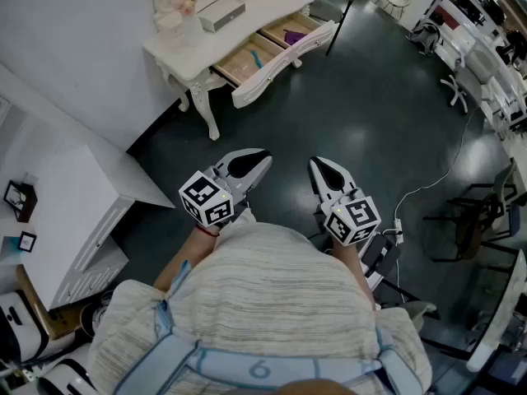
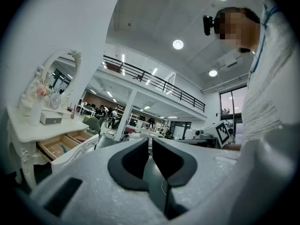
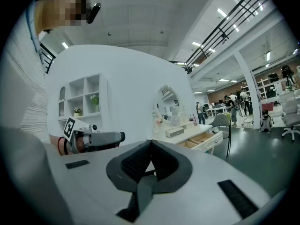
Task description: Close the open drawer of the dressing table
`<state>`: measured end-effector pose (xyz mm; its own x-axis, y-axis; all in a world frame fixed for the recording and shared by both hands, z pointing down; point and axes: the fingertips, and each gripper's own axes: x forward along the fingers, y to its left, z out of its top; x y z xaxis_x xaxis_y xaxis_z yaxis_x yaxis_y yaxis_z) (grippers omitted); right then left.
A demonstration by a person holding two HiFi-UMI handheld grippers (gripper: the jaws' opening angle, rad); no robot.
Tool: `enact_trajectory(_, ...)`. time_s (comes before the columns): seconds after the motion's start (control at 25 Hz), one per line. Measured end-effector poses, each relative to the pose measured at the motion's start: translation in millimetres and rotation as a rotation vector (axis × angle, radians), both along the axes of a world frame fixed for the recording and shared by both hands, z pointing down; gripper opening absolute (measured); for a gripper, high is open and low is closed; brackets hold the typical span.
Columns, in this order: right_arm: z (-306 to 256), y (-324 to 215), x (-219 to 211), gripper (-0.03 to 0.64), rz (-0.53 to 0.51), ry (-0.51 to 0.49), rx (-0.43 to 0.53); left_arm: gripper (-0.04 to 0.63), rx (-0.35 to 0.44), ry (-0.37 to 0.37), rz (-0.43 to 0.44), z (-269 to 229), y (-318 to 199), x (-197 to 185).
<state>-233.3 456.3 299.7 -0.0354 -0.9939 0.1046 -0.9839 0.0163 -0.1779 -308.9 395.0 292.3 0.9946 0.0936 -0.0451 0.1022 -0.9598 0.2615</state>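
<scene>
The white dressing table [image 1: 239, 11] stands against the wall at the top of the head view. Its wide drawer [image 1: 276, 56] is pulled out, with a purple item [image 1: 293, 35] and a small blue item [image 1: 256, 59] inside. My left gripper [image 1: 260, 158] and right gripper [image 1: 318, 166] are held side by side in front of my body, well short of the table, both shut and empty. The drawer [image 2: 70, 146] shows at the lower left of the left gripper view beyond the left gripper [image 2: 151, 140]. In the right gripper view the drawer [image 3: 208, 139] lies past the right gripper [image 3: 151, 143].
A white cabinet [image 1: 82, 212] stands at my left against the wall. A chair [image 1: 325, 2] sits by the table's right end. A white cable [image 1: 428, 188] runs over the dark floor, and black chairs [image 1: 486, 212] stand at the right.
</scene>
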Motion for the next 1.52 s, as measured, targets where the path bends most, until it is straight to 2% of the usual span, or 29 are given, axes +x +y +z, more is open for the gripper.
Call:
enact_trajectory(0.52,6,15,11,0.009,-0.004,-0.005,-0.009,0.035,-0.006,-0.016,0.015,4,17,15)
enact_trajectory(0.72,3,20,16,0.011,0.002,-0.031,0.03,0.037,-0.008,-0.019,0.015,6,19,18)
enact_trajectory(1.0,5,29,25,0.012,0.0,-0.024,0.03,0.035,-0.015,-0.026,0.013,11,25,27)
enact_trajectory(1.52,7,37,49,0.012,-0.014,-0.008,0.029,0.035,-0.016,-0.031,0.034,15,34,58)
